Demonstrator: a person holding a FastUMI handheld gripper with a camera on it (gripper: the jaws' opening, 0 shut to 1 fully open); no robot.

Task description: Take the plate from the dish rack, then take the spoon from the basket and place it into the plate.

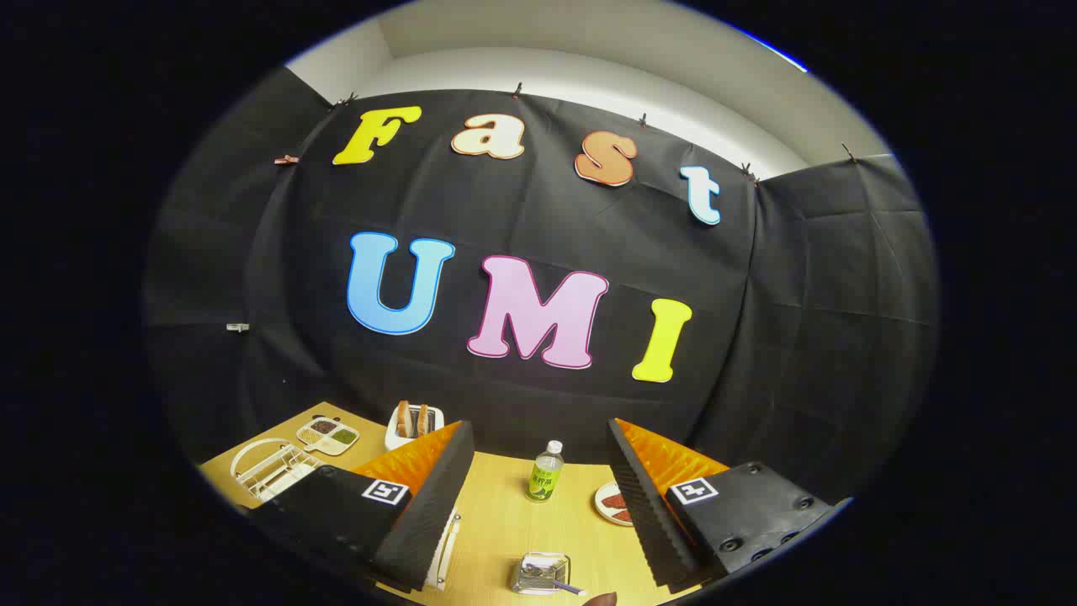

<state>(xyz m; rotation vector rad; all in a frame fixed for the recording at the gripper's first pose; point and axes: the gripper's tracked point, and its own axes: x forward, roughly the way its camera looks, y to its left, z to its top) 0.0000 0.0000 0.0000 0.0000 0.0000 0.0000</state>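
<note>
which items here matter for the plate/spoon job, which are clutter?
Job:
- dish rack, beyond the left finger
- basket with spoon, between the fingers
- claw, open, holding nothing

Clutter:
- bottle
- toaster
- divided dish
- small plate of food

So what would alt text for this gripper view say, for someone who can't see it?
The hand-held gripper hangs open above a wooden table, a green-labelled bottle standing beyond its fingers. A small basket holding a spoon lies between them, with a white dish rack off to the left.

Bottle beyond basket, between dish rack and plate
</note>
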